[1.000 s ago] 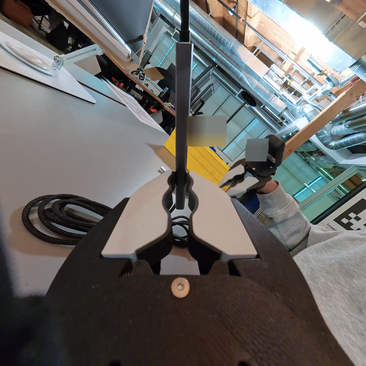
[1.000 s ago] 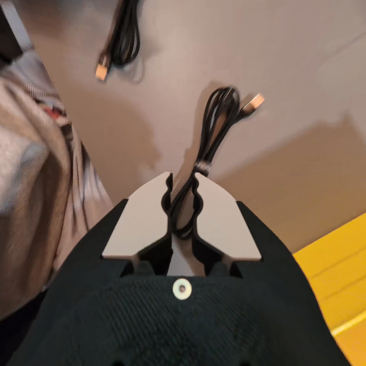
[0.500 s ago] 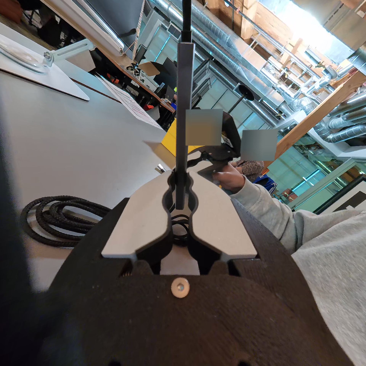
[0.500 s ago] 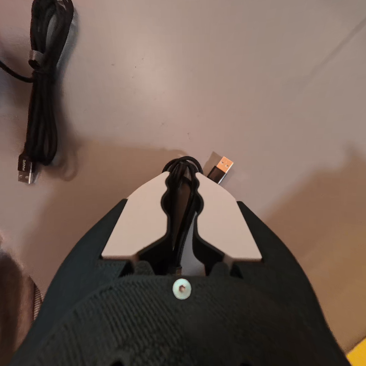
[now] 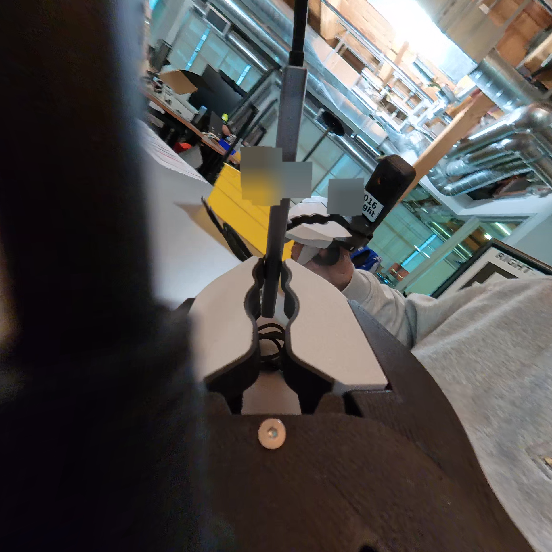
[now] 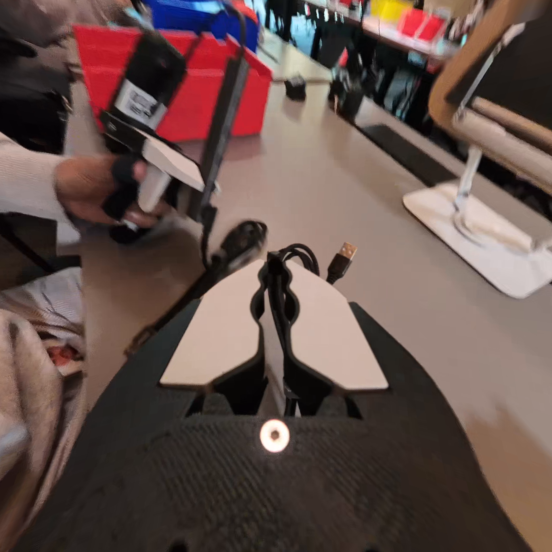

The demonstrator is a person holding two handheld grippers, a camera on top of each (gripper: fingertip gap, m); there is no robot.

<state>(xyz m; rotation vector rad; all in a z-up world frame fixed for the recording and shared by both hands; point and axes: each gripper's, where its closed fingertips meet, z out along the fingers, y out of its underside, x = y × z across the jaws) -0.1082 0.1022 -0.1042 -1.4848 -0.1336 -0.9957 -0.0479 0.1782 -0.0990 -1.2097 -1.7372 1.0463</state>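
Note:
My left gripper (image 5: 271,263) is shut on a slim dark grey bar (image 5: 291,110) and holds it upright; a black cord leaves the bar's top. My right gripper (image 6: 276,263) is shut on a bundled black USB cable (image 6: 301,254), whose metal plug (image 6: 343,260) sticks out to the right. In the left wrist view the right gripper (image 5: 294,227) hovers just right of the bar, its cable bundle (image 5: 230,236) poking past it. In the right wrist view the left gripper (image 6: 200,182) and the bar (image 6: 222,119) are at upper left, above a black cable coil (image 6: 243,239) on the grey table (image 6: 343,155).
A red bin (image 6: 185,89) stands behind the left gripper. A white monitor stand base (image 6: 478,239) sits at the right. A yellow bin (image 5: 239,206) is at the table's far edge. A dark blurred shape (image 5: 74,268) fills the left of the left wrist view. Grey sleeves lie along the sides. The tips of one gripper are about 10 cm away from the tips of the other.
My right gripper has swung up from facing down at the table to level, near the bar, still holding the cable bundle. A dark shape now covers the left wrist view's left side.

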